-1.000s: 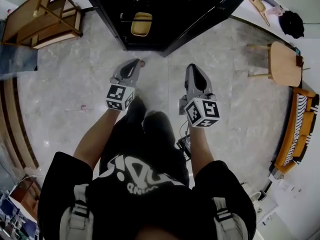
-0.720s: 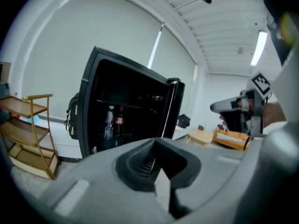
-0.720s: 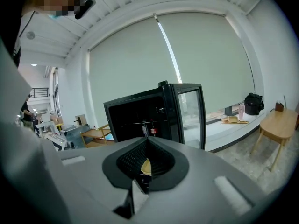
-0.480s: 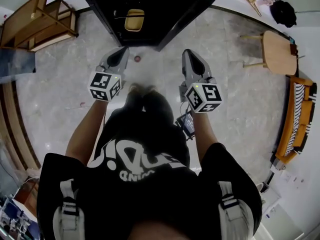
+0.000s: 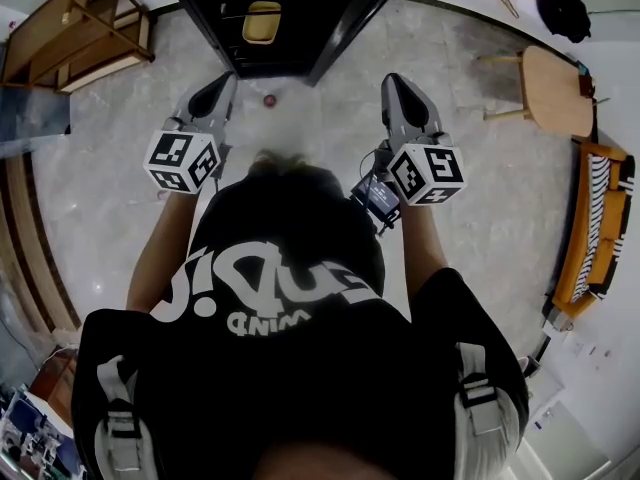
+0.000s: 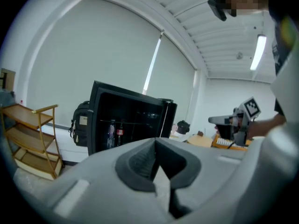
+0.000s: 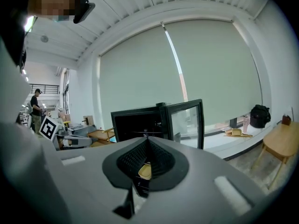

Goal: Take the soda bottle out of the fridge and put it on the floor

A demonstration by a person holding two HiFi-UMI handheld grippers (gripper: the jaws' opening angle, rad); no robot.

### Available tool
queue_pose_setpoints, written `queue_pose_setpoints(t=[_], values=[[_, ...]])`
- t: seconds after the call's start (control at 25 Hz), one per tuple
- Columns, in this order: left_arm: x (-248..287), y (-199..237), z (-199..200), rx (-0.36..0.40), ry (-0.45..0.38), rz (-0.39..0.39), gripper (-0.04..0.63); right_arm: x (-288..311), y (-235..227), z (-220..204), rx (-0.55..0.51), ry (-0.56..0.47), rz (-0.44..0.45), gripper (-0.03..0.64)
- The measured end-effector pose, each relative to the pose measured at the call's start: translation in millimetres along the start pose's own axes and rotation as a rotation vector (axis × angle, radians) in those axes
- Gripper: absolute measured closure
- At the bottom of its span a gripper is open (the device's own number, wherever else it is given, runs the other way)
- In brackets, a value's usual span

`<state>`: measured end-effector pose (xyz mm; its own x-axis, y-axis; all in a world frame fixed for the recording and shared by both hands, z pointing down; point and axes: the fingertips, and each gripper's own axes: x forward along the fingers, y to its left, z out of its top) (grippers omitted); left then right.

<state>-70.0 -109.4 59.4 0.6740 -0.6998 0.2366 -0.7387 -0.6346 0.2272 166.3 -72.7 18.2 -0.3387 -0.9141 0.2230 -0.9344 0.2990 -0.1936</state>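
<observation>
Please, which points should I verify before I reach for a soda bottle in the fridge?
1. Fridge door open: ok.
2. Red-labelled bottle on the shelf inside: ok, in view.
3. Left tool open for grasping: not ok, shut and empty.
4. Right tool open: not ok, shut and empty.
5. Small red thing on the floor: cannot tell what it is.
</observation>
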Motion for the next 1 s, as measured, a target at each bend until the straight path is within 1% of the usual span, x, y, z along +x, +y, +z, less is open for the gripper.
queue_pose_setpoints(t=[0.16, 0.32, 0.64, 0.76, 1.0], values=[[-12.8, -18.4, 3.1, 0.0, -0.022, -0.006, 0.594, -21.5, -1.8, -3.5, -0.013, 0.011, -0.006, 0.617], [-22.9, -26.5, 3.1, -0.009, -0.042, 0.0, 0.592, -32.0, 2.3, -9.6, -0.028, 0.024, -0.005, 0.617], [-32.6, -11.5, 11.2, -0.019, -0.082, 0.067, 0.593, -37.1, 3.5, -17.4, -0.043, 0.024, -0.045, 0.617], [-33.3, -3.4, 11.4, -0.026, -0.092, 0.091, 0.594, -30.6, 7.9, -22.5, -0.057, 0.031, -0.038, 0.617], [-29.1, -5.8, 14.0, 0.008, -0.097, 0.119, 0.592, -25.1, 8.7, -23.8, -0.071, 0.027, -0.031, 0.617]])
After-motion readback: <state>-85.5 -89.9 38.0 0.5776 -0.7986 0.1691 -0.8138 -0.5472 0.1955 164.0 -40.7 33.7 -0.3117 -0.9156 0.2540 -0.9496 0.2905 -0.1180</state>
